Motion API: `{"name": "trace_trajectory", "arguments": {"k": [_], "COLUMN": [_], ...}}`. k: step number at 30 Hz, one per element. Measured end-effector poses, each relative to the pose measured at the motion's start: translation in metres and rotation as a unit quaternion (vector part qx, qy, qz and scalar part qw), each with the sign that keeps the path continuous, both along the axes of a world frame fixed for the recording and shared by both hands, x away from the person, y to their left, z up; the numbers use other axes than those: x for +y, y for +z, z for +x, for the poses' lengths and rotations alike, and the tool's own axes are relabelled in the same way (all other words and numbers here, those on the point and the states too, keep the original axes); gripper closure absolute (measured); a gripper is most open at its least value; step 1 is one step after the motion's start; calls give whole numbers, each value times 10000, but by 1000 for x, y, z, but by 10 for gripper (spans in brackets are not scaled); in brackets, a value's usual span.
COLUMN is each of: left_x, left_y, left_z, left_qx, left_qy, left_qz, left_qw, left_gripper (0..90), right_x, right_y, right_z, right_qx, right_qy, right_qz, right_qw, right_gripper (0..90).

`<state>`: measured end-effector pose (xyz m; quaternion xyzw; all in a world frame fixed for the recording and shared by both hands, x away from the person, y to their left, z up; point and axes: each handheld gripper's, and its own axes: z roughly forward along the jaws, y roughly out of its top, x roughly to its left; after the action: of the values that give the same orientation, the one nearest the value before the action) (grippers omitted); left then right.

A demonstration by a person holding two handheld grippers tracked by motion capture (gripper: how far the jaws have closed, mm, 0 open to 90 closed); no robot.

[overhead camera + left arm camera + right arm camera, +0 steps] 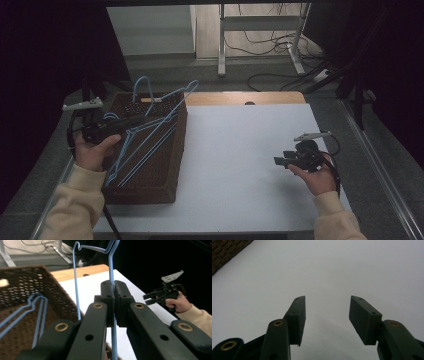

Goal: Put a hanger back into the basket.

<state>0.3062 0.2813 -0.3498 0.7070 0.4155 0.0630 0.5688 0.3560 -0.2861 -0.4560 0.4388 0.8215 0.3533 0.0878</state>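
A brown wicker basket (162, 192) stands on the left of the white table (240, 155) and holds several blue wire hangers (132, 165). My left gripper (136, 122) reaches over the basket from its left side. In the left gripper view my left gripper (114, 290) is shut on the wire of one blue hanger (111, 270), which rises tilted with its hook up. Other hangers (37, 302) lie in the basket (50, 272). My right gripper (279, 161) hovers over the table's right part. Its jaws (327, 300) stand open with nothing between them.
A wooden strip (270, 97) runs along the table's far edge. Beyond it are a metal frame leg (221, 45) and cables on the floor. A basket corner (227, 250) sits far left of the right gripper. Between basket and right hand lies bare white tabletop.
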Motion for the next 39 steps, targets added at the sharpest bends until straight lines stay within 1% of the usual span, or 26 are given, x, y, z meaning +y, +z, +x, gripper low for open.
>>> {"name": "trace_trajectory", "arguments": {"k": [3, 6, 7, 9, 11, 13, 15, 18, 19, 21, 23, 24, 29, 34, 36, 38, 39], "left_x": [12, 20, 24, 30, 36, 42, 46, 48, 48, 49, 49, 49, 44, 41, 40, 41, 41], "left_y": [-8, -15, -18, -23, -28, -33, -39, -44, -47, -51, -55, -58, -72, -85, -89, -92, -93], "left_z": [4, 6, 7, 7, 7, 7, 8, 9, 10, 11, 13, 14, 20, 24, 25, 27, 28], "left_qx": [26, 81, 121, 170, 187, 242, 296, 299, 316, 361, 413, 456, 678, 820, 866, 938, 990], "left_qy": [94, 175, 215, 274, 296, 338, 329, 206, 143, 96, 101, 87, 85, 79, 145, 289, 401], "left_qz": [70, 70, 54, 46, 32, 18, 10, 69, 132, 222, 316, 308, 474, 488, 584, 713, 783], "left_qw": [9999, 9998, 9997, 9995, 9994, 9991, 9990, 9993, 9993, 9991, 9986, 9984, 9965, 9954, 9944, 9926, 9912], "left_gripper": [866, 866, 867, 866, 866, 866, 866, 866, 866, 866, 866, 866, 866, 866, 865, 865, 864], "right_x": [1, 2, 2, 2, 1, 0, -1, -2, -3, -3, -3, -4, -4, -5, -5, -5, -5], "right_y": [-1, -2, -2, -2, -3, -3, -4, -5, -5, -5, -5, -6, -6, -7, -8, -9, -9], "right_z": [-2, -3, -3, -5, -6, -7, -7, -7, -7, -8, -8, -8, -9, -9, -9, -9, -8], "right_qx": [-14, -33, -8, -31, -55, -33, -27, -21, -21, -9, 1, -5, 22, 27, 54, 87, 94], "right_qy": [-40, -40, -42, 4, 28, 8, 0, -17, -17, -23, -21, -14, -13, -20, -31, -32, -25], "right_qz": [-81, -58, -40, 4, 13, 10, 5, 0, -4, -25, -23, -34, -45, -74, -82, -104, -107], "right_qw": [10000, 10000, 10000, 10000, 10000, 10000, 10000, 10000, 10000, 10000, 10000, 10000, 10000, 10000, 9999, 9999, 9999], "right_gripper": [423, 387, 379, 353, 351, 348, 347, 345, 345, 344, 344, 344, 344, 345, 344, 345, 345]}}
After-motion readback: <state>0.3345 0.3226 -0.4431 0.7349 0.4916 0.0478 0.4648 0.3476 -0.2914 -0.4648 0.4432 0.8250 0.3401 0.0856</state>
